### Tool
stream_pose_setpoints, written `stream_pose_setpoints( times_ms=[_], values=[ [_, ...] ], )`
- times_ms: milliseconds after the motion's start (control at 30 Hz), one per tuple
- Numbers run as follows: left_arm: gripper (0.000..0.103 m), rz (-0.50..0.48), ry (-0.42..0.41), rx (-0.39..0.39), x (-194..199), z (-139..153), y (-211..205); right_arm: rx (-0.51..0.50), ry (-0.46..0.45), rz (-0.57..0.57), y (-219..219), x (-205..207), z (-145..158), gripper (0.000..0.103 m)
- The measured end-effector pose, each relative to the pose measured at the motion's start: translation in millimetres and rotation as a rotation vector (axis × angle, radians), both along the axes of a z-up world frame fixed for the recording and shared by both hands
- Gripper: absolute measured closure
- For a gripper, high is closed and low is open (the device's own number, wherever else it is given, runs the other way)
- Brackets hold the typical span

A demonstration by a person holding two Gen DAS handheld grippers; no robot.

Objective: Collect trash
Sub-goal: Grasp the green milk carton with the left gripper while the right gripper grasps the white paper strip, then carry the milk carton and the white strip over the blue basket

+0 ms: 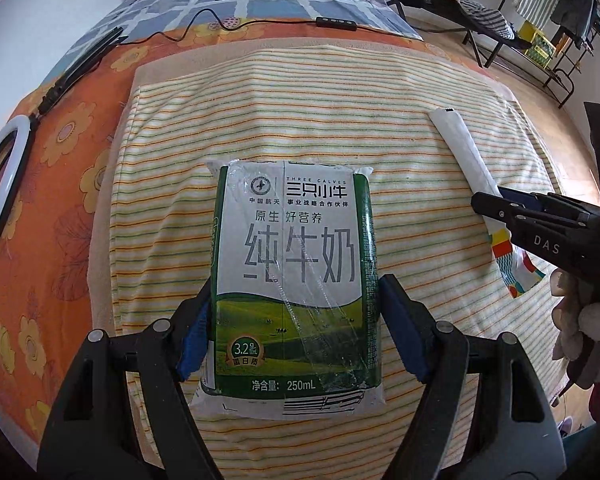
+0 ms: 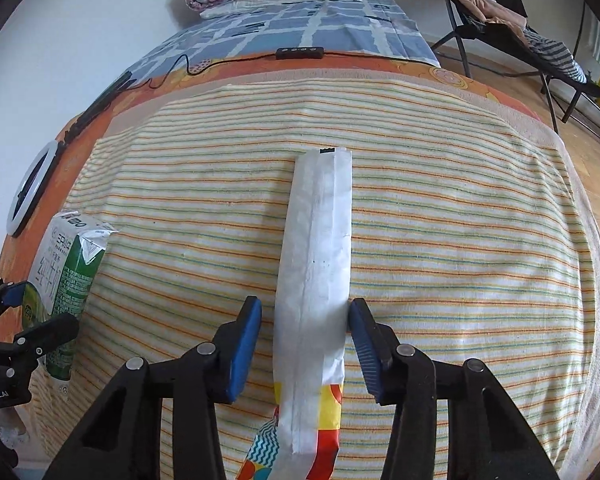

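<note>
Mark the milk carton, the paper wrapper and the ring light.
milk carton (image 1: 296,256), left wrist view, middle of its printed front face.
paper wrapper (image 2: 316,248), right wrist view, white midsection along the seam.
ring light (image 1: 2,184), left wrist view, white ring on its right side.

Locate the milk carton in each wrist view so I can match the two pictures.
Left wrist: the milk carton fills the centre, between the left gripper fingers, on the striped towel.
Right wrist: the carton sits at the left edge, with the left gripper around its near end.
Shared landmark: the long white wrapper, right of the carton.
</note>
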State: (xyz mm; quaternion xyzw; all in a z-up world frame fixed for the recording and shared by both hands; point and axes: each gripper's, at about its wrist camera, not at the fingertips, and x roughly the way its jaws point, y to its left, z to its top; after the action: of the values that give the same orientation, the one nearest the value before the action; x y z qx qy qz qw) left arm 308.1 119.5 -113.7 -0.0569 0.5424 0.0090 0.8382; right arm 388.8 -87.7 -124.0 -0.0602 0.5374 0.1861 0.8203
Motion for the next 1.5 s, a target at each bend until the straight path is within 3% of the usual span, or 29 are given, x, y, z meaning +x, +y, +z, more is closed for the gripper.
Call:
stream_pose_setpoints(
  times_ms=[233,700,867,1233,1500],
  values=[
    [0.025,-0.013,-0.017,0.005,-26,17,-12,-0.015,-0.020,0.019,-7,-18,7,0.078],
    [0.025,-0.033,-0.091,0.039,-117,71,-48,0.134,-0.039,0.063,-46,-114,66,0.078],
    [0.025,-0.026,-0.112,0.003,-161,81,-59,0.156,-0.043,0.085,-60,-160,77,0.078],
    [0.025,-0.015,-0.112,-0.016,-242,70,-86,0.189,-0.061,0.164,-81,-258,92,0.078],
    [0.025,-0.009,-0.057,-0.062,-284,37,-103,0.229,-0.005,0.173,-97,-312,74,0.078]
  ],
)
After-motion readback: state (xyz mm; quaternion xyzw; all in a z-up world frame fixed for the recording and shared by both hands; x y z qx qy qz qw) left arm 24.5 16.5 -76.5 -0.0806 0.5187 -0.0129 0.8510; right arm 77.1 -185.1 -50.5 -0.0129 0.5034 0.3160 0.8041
